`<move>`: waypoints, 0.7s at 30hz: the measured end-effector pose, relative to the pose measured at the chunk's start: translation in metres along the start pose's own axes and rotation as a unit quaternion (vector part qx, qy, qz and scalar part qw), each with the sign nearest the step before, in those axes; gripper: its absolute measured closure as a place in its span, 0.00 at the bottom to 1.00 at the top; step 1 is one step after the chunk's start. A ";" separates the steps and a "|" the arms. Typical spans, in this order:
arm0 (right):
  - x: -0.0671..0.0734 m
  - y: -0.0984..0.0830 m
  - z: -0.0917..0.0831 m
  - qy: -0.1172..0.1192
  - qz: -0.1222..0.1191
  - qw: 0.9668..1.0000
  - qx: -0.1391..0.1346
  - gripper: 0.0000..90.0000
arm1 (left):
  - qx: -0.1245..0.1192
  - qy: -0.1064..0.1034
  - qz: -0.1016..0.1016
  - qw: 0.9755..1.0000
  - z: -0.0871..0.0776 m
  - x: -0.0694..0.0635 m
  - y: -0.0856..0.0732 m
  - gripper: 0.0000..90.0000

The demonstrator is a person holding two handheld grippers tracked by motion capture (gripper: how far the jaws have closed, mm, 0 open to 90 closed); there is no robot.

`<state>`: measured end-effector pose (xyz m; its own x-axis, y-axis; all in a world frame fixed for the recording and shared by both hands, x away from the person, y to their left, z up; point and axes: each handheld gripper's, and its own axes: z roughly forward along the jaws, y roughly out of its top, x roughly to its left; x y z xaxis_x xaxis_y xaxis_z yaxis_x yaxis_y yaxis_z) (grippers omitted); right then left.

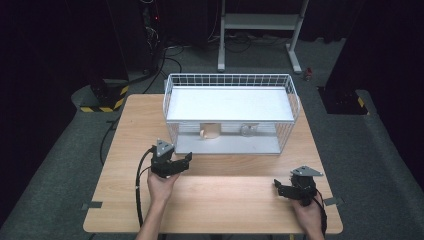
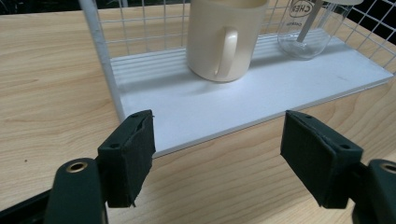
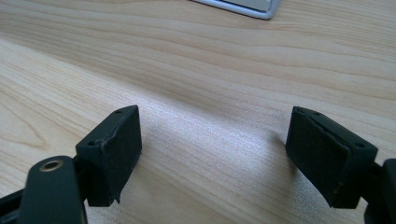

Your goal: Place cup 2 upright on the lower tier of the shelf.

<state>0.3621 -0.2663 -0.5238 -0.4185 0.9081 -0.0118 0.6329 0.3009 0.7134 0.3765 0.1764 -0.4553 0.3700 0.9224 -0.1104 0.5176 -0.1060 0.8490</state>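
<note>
1. A wooden table (image 1: 220,195) holds a white wire rack (image 1: 230,80) at its far side.
2. A cream mug (image 2: 224,37) stands on the rack's lower shelf, left of a clear jar (image 2: 308,32) printed "CHE".
3. The left gripper (image 2: 217,149) faces the mug, jaws released, empty.
4. The right gripper (image 3: 212,154) sits near right, jaws released, empty.

left gripper (image 1: 186,159): black body, grey three-cornered plate on top, black cable trailing back along the forearm
right gripper (image 1: 276,186): black body with the same grey three-cornered plate
pads (image 2: 133,156): black, rectangular, faced with a dark felt-like layer, edges slightly frayed
pad screws: two small recessed holes along each pad's top edge
jaw arms: smooth black, a brass-coloured ringed hole near each base
forearms: bare, no sleeves
</note>
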 end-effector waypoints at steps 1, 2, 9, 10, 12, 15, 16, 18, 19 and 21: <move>0.000 0.000 0.000 0.000 0.000 1.000 0.000 0.20 | 0.001 0.000 -0.001 1.000 -0.001 0.000 0.000 0.29; 0.000 0.000 0.000 0.000 0.000 1.000 0.000 0.20 | 0.003 0.002 -0.001 1.000 -0.003 0.001 -0.001 0.29; 0.000 0.000 0.000 0.000 -0.001 1.000 0.000 0.20 | 0.003 0.011 0.004 1.000 -0.013 0.005 -0.005 0.30; 0.000 0.000 0.000 0.000 0.000 1.000 0.000 0.20 | 0.002 0.013 0.003 1.000 -0.014 0.006 -0.005 0.30; 0.000 0.000 0.000 0.000 0.000 1.000 0.000 0.20 | 0.001 0.016 0.002 1.000 -0.016 0.007 -0.006 0.30; 0.000 0.000 0.000 0.000 -0.002 1.000 -0.001 0.20 | 0.000 0.013 -0.004 1.000 -0.018 0.008 -0.009 0.30; 0.000 0.000 0.000 0.000 -0.002 1.000 -0.001 0.20 | 0.001 0.014 -0.003 1.000 -0.018 0.008 -0.010 0.30; 0.000 0.000 0.000 0.000 -0.002 1.000 -0.001 0.20 | 0.003 0.015 0.000 1.000 -0.019 0.009 -0.011 0.30; 0.000 0.000 0.000 0.000 0.001 1.000 0.000 0.20 | 0.006 0.014 0.000 1.000 -0.020 0.010 -0.013 0.30; 0.000 0.000 0.000 0.000 -0.002 1.000 -0.001 0.20 | 0.004 0.019 0.002 1.000 -0.022 0.011 -0.014 0.30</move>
<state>0.3622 -0.2663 -0.5239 -0.4213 0.9068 -0.0140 0.6304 0.3040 0.7143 0.3559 0.1959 -0.4573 0.3422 0.9356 -0.0872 0.5223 -0.1123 0.8453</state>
